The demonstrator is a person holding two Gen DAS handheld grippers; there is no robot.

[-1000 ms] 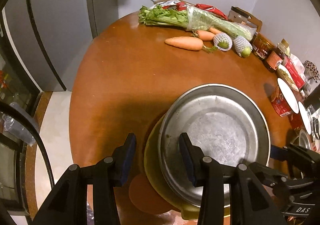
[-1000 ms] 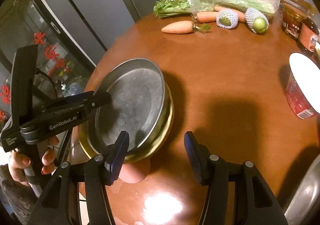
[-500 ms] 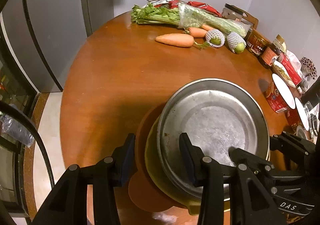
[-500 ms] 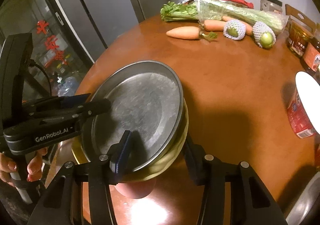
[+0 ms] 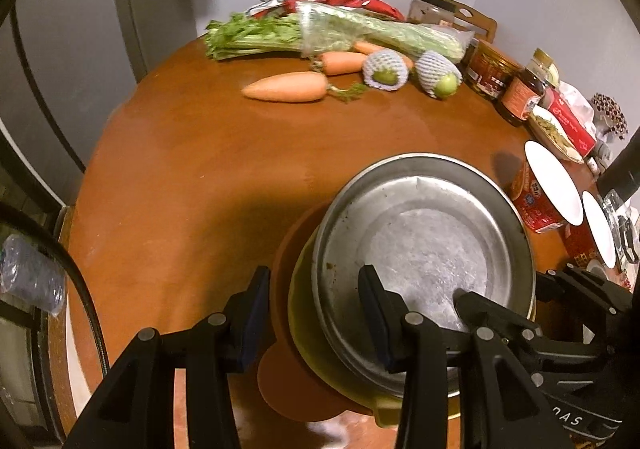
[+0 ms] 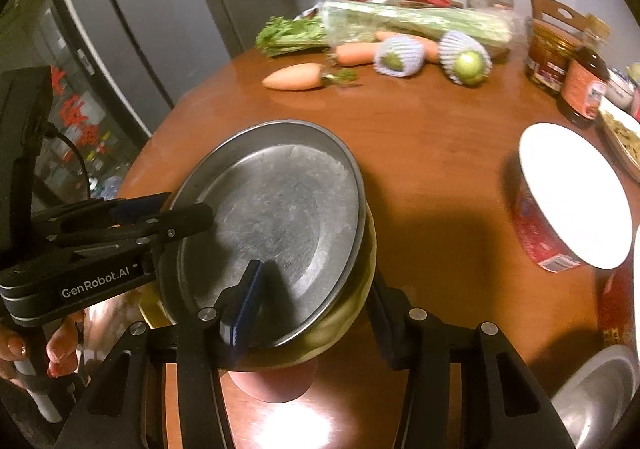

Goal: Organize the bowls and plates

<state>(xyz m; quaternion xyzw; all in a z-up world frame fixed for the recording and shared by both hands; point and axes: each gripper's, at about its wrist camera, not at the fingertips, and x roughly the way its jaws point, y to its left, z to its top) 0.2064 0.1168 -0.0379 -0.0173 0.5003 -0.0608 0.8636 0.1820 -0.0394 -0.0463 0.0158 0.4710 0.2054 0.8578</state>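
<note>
Round brown surface [image 6: 440, 153]: left gripper [image 5: 316, 313] and right gripper [image 6: 316, 301] both pinch the stacked metal plate [image 6: 280, 217] rim over yellow bowl [image 6: 352, 313], right fingers just closed; next, shift stack together

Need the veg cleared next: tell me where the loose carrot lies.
The loose carrot lies on the far side of the table, just before the celery, left of the netted fruit.

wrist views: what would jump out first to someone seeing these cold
The stack at the near edge of the round wooden table: a metal plate on a yellow bowl, with the left gripper and right gripper each straddling its rim from opposite sides. Behind it, carrots and celery lie along the far edge.
</note>
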